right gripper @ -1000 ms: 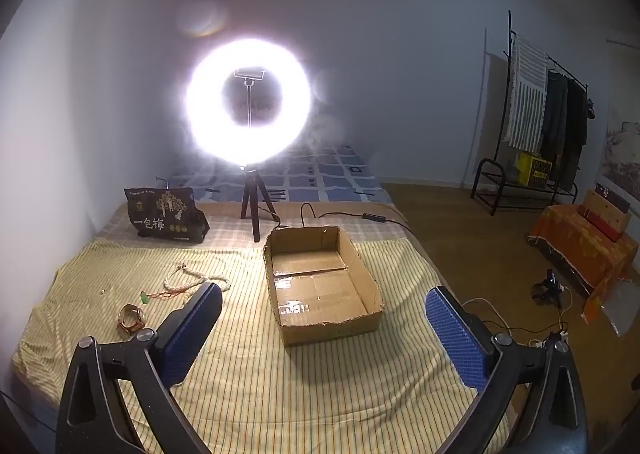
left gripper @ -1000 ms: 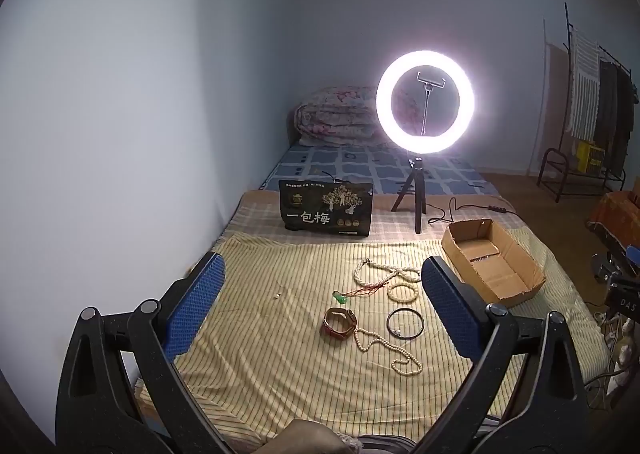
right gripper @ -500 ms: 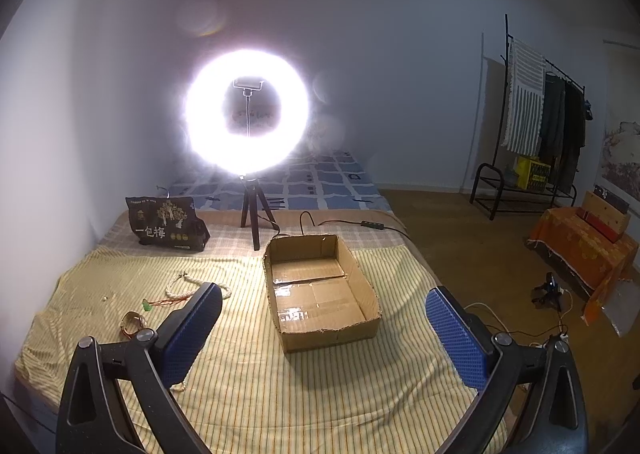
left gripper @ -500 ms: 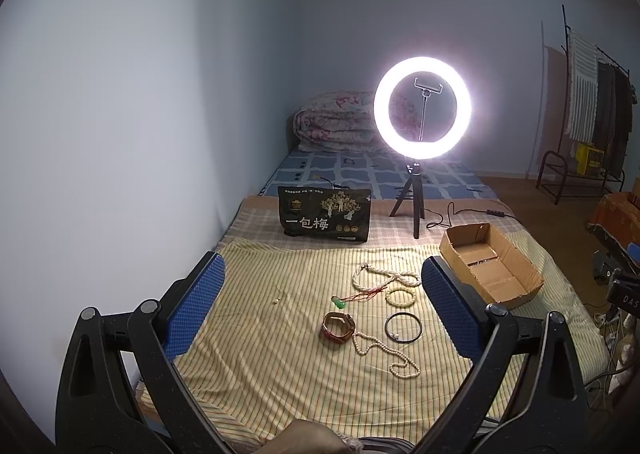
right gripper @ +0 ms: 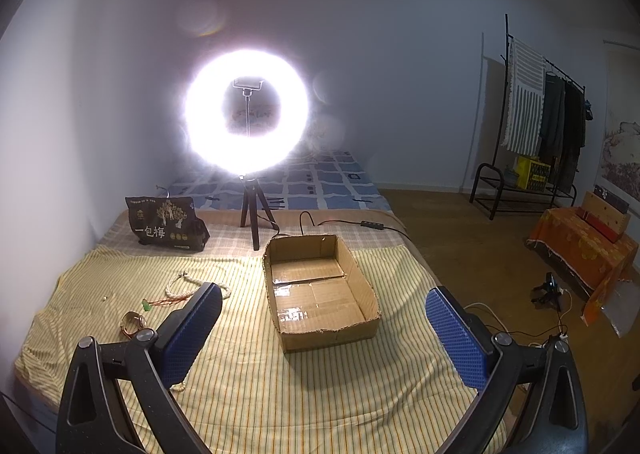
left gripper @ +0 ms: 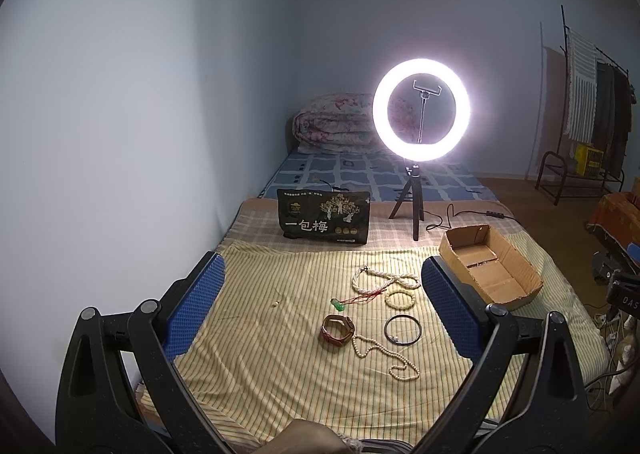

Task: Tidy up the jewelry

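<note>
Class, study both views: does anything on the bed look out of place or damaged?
Jewelry lies scattered loose on the striped sheet, including a tiny stray bead apart from the rest. The cardboard box is empty, its near rim ragged.

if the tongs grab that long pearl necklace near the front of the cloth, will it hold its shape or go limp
Probably limp: the pearl necklace lies in loose curves on the striped cloth, so it should dangle. Small round beads may slip between the pads. It touches the brown bracelet, which might get dragged.

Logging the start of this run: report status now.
Left gripper and right gripper open, empty, above the bed. Jewelry loose on striped sheet. Cardboard box empty. Nothing in the way.
</note>
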The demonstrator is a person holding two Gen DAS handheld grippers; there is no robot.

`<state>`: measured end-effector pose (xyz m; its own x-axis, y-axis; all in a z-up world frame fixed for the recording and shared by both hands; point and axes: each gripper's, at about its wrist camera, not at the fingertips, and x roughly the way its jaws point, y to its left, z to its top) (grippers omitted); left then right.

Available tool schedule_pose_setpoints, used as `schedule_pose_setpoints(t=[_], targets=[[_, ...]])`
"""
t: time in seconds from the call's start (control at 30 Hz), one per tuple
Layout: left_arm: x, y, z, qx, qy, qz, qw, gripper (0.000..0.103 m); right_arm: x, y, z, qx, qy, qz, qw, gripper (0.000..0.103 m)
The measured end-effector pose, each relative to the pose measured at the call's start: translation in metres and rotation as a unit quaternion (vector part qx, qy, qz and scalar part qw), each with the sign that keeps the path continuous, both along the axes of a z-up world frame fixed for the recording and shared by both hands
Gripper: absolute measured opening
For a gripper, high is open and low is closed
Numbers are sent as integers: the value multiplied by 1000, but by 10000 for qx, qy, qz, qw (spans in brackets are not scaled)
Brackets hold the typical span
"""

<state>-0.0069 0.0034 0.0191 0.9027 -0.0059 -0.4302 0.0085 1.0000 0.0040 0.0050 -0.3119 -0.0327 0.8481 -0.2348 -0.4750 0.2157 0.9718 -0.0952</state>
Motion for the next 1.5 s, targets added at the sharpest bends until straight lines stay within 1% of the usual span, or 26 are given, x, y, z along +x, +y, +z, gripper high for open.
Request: schedule_pose_setpoints(t=[0.73, 0.93, 1.5], targets=[[-1, 0, -1, 7, -11, 0, 10000, 100, 0, -4, 2, 62, 3, -6, 10000, 103], [7, 0, 2, 24, 32, -13, 10000, 100, 0, -4, 1, 72, 7, -5, 10000, 103], [17, 0, -21, 76, 159, -13, 9998, 100, 11, -5, -5, 82, 24, -34, 10000, 103]])
